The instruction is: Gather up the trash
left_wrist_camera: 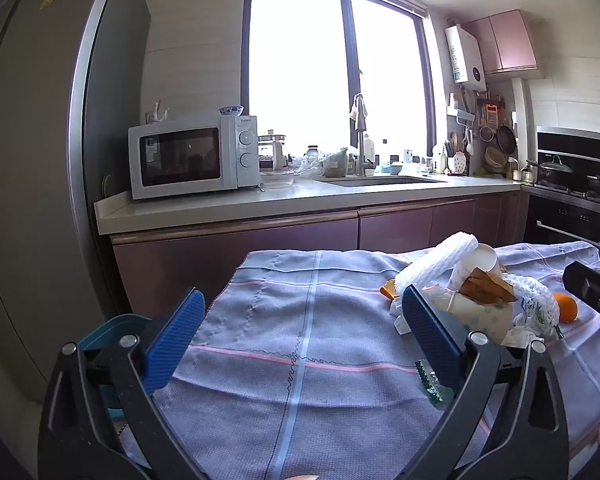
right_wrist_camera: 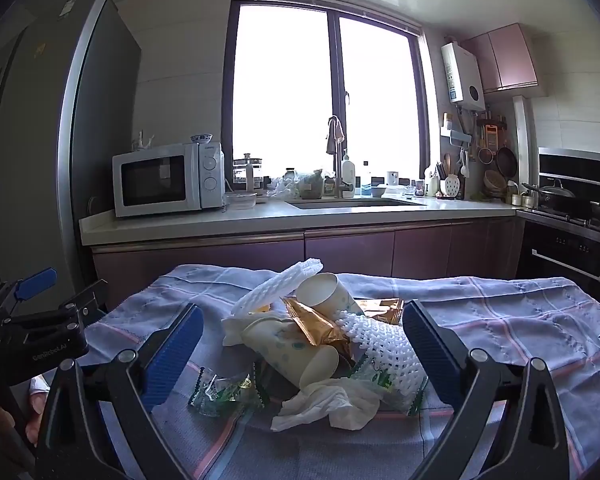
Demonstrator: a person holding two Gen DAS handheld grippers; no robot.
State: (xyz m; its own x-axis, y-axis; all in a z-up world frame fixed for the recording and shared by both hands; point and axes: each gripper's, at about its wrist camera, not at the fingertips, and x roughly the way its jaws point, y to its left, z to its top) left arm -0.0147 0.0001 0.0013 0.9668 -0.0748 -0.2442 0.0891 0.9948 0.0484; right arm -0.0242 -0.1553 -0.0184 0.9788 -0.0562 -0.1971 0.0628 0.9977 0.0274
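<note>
A heap of trash lies on a lilac checked tablecloth (right_wrist_camera: 520,320). It holds a white foam net sleeve (right_wrist_camera: 278,286), two paper cups (right_wrist_camera: 328,288), one of them dotted and lying on its side (right_wrist_camera: 292,354), a gold wrapper (right_wrist_camera: 316,324), a crumpled tissue (right_wrist_camera: 332,400) and a clear green-edged wrapper (right_wrist_camera: 220,392). My right gripper (right_wrist_camera: 304,344) is open, its blue pads either side of the heap without touching it. My left gripper (left_wrist_camera: 300,320) is open over bare cloth, left of the heap (left_wrist_camera: 476,296). An orange (left_wrist_camera: 566,306) lies behind the heap.
A teal bin (left_wrist_camera: 104,332) sits low at the table's left edge, behind the left finger. Beyond the table runs a kitchen counter (left_wrist_camera: 260,204) with a microwave (left_wrist_camera: 188,156) and a sink. A tall fridge (left_wrist_camera: 32,160) stands at left and a stove (left_wrist_camera: 580,184) at right.
</note>
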